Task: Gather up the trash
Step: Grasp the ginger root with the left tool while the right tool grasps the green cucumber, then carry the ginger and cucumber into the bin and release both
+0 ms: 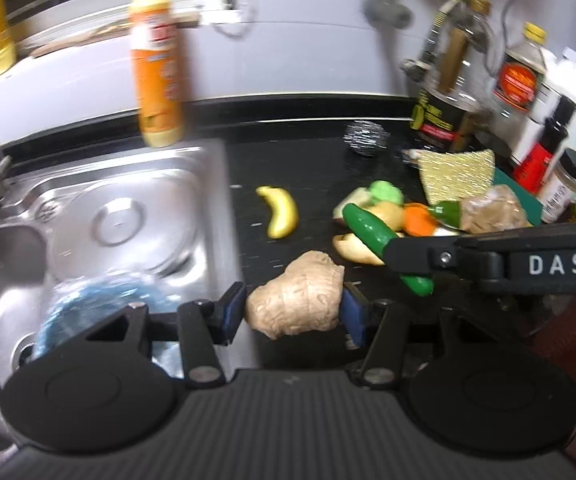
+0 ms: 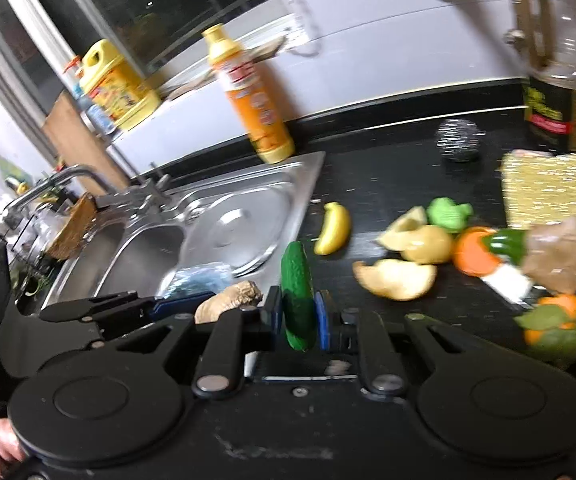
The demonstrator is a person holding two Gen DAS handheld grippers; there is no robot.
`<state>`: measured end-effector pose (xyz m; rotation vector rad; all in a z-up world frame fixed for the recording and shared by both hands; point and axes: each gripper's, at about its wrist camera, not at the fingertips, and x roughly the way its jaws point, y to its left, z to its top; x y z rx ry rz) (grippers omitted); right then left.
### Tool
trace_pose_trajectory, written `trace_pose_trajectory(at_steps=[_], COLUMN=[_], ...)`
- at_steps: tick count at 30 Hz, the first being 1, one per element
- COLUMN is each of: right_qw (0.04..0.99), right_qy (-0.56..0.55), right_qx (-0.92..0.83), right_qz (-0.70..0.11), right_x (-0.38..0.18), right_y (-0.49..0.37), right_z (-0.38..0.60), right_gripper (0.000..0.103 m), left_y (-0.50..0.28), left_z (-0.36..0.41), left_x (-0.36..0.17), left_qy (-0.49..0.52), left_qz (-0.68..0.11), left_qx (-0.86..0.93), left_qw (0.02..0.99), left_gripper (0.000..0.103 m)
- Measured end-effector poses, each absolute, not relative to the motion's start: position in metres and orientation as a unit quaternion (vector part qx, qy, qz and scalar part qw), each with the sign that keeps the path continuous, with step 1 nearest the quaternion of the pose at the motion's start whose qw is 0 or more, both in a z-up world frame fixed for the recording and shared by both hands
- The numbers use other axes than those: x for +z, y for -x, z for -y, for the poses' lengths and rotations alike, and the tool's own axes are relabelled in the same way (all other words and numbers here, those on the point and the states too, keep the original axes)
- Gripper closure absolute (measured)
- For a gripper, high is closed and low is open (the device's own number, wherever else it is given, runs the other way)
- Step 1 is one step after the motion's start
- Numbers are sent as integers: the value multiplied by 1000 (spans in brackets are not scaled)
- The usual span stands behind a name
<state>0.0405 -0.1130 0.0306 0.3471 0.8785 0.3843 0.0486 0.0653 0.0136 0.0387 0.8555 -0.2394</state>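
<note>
Ginger (image 1: 294, 295) clamped in left gripper (image 1: 294, 314); cucumber (image 2: 298, 304) in right gripper (image 2: 299, 316).

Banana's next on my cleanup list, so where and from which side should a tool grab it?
Grip the banana across its thick middle, coming straight down from above. It lies flat on the black counter, apart from the other items, its curve bowing toward the food pile, so the fingers would probably close best across its width.

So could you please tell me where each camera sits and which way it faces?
Left wrist: on the left gripper, facing sink and counter, jaws shut on ginger; right gripper crosses.
Right wrist: on the right gripper, facing the sink, jaws shut on cucumber; left gripper alongside.
Shared: banana, orange bottle.
</note>
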Motion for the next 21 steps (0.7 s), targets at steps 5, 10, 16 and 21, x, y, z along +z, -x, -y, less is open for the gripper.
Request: trace_pose_trajectory(at_steps=[5,10,16,21], right_qw=[864,854,837,825], right_qy=[-154,-129,-96,-72], right_qx=[211,235,251,254], right_qz=[-430,-447,-477,-500], right_x=[31,25,12,1], right_y=[-42,-42,-52,-56], right_z=[66,16,-41,-76], right_gripper=[86,86,86,86], left_y=[-41,-33,-25,-22], left_z=[-115,-163,-207,-223], left_x=[10,-1,-24,-48], left_qy=[-7,4,13,11], left_qz=[-421,-431,-453,-476], left_qx=[-87,-53,-22,-17], left_qw=[903,901,891,879], left_gripper=[53,53,53,53])
